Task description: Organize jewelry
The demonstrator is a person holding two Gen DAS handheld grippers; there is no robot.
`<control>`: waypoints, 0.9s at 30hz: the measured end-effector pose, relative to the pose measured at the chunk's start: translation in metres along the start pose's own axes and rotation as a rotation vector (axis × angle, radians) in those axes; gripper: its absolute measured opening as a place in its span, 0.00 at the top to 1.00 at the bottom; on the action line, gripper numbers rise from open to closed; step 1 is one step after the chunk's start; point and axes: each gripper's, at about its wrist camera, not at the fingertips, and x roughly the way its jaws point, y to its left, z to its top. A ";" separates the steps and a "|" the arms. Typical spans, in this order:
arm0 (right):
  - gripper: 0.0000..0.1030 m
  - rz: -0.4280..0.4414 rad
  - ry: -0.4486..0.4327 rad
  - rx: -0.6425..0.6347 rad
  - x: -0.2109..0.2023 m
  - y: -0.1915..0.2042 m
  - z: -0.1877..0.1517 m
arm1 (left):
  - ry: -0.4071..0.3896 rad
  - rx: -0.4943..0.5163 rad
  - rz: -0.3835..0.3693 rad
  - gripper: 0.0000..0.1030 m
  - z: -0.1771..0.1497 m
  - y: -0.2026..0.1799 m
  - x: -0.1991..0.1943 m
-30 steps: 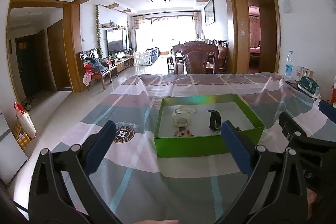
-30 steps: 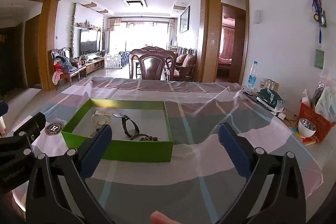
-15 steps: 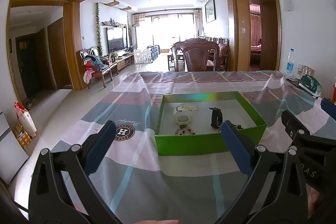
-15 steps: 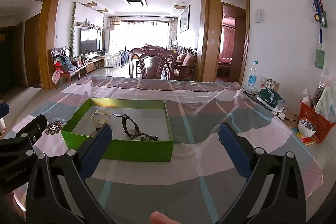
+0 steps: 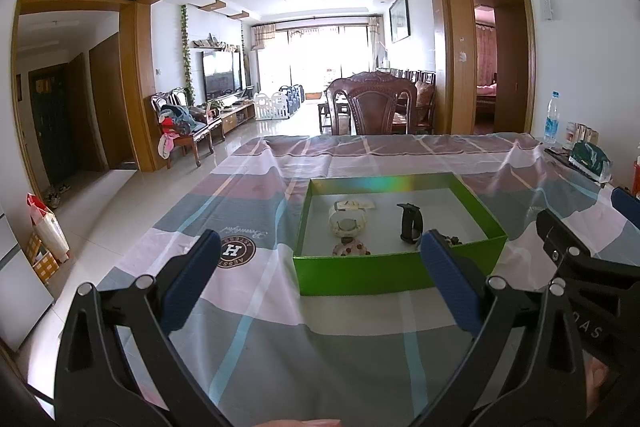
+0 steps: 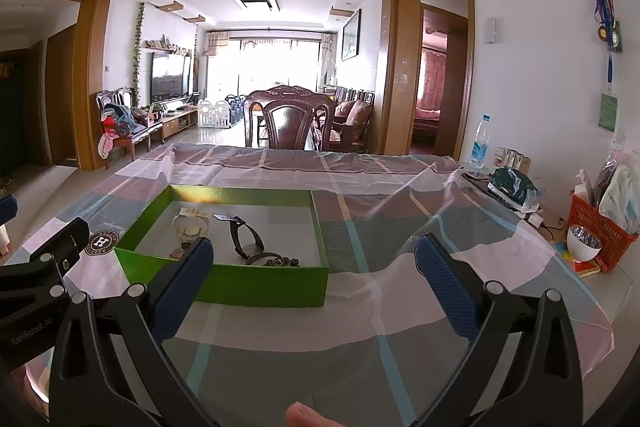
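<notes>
A shallow green box (image 5: 396, 273) (image 6: 256, 285) sits on the striped tablecloth. Inside lie a white watch (image 5: 347, 221) (image 6: 191, 225), a black watch (image 5: 409, 223) (image 6: 247, 239), a small red-dotted piece (image 5: 351, 248) and a dark beaded bracelet (image 6: 280, 261). My left gripper (image 5: 318, 267) is open and empty, held above the cloth just short of the box's near wall. My right gripper (image 6: 314, 271) is open and empty, near the box's right front corner. Each gripper shows at the edge of the other's view.
A red basket (image 6: 600, 223), a white bowl (image 6: 583, 242), a green packet (image 6: 514, 187) and a water bottle (image 6: 479, 143) stand along the table's right side. A wooden chair (image 5: 372, 107) stands at the far edge. The cloth's round logo (image 5: 236, 250) lies left of the box.
Both grippers have crept slightly forward towards the green box. Both stay open and empty. The items in the box have not moved.
</notes>
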 end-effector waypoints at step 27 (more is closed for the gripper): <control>0.03 -0.001 0.001 0.000 -0.001 0.000 -0.001 | 0.013 0.003 0.008 0.04 -0.004 -0.001 0.006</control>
